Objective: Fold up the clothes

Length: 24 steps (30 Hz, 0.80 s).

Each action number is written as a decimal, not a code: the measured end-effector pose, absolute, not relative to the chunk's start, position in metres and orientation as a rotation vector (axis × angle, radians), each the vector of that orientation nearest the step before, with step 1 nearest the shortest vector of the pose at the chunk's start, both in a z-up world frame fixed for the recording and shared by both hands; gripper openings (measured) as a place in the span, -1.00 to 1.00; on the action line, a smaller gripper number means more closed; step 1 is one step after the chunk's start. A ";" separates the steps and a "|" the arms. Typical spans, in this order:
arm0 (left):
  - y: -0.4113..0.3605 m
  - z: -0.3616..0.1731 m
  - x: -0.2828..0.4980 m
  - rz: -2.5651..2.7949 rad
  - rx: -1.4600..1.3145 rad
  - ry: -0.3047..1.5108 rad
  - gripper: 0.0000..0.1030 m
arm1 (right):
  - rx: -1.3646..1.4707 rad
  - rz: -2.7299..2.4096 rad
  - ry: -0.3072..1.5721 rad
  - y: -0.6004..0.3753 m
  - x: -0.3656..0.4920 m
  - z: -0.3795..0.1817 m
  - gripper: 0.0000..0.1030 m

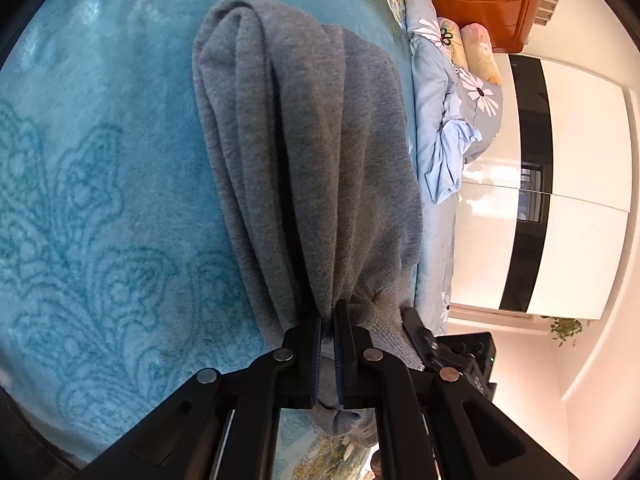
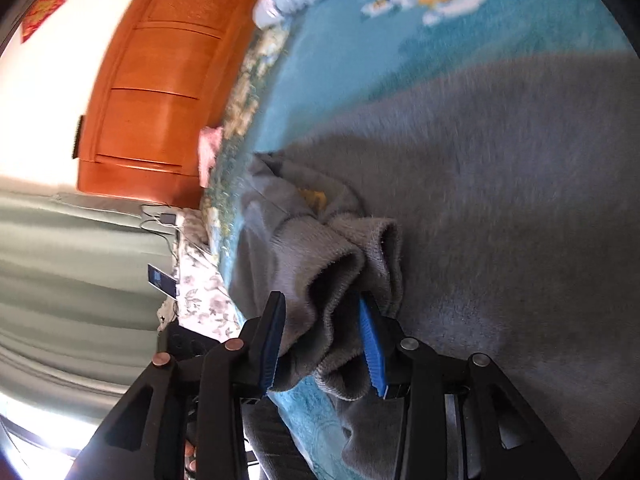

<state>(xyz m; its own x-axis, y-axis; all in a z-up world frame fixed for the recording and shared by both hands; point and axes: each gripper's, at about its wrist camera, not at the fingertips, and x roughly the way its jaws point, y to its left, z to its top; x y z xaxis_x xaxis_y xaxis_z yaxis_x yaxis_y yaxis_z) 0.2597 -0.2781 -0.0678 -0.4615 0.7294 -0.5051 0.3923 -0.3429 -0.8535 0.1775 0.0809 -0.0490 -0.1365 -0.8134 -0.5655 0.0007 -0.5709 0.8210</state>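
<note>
A grey fleece garment (image 1: pixel 304 152) hangs bunched in long folds over the teal blanket (image 1: pixel 100 184) on the bed. My left gripper (image 1: pixel 329 316) is shut on a gathered edge of the garment. In the right wrist view the same grey garment (image 2: pixel 500 200) lies spread over the blanket (image 2: pixel 332 68). My right gripper (image 2: pixel 322 308) is open, with a rolled cuff or hem (image 2: pixel 340 264) of the garment lying between its blue-padded fingers (image 2: pixel 372 344). The right gripper's black body shows in the left wrist view (image 1: pixel 452 356), just beside the left one.
A light blue floral quilt (image 1: pixel 448 128) and pillows (image 1: pixel 476 44) lie at the bed's far side. An orange wooden headboard (image 2: pixel 160 80) stands behind. White and black wardrobe doors (image 1: pixel 560 200) and a green curtain (image 2: pixel 72 248) flank the bed. A phone (image 2: pixel 162 280) rests at the bed edge.
</note>
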 end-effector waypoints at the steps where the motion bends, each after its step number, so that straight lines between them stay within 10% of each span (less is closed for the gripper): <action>1: -0.278 -0.068 0.260 1.882 -1.459 -1.621 -0.87 | 1.553 -1.764 -0.931 0.079 0.177 -0.052 -0.26; 6: -0.268 -0.060 0.252 1.923 -1.447 -1.576 -0.87 | 1.486 -1.770 -1.002 0.080 0.172 -0.046 -0.26; 12: -0.259 -0.035 0.249 1.989 -1.380 -1.429 -0.87 | 1.399 -1.813 -1.035 0.084 0.170 -0.031 -0.84; 24: -0.253 -0.048 0.251 2.013 -1.565 -1.312 -0.81 | 1.549 -1.906 -0.880 0.103 0.187 -0.053 -0.79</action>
<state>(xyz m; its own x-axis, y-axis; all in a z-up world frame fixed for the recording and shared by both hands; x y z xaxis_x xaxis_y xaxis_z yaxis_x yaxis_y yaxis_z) 0.2514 -0.2528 -0.0483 -0.3783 0.6801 -0.6279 0.2999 -0.5517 -0.7782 0.1872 0.1032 -0.0529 -0.2051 -0.7440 -0.6359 -0.0013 -0.6495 0.7604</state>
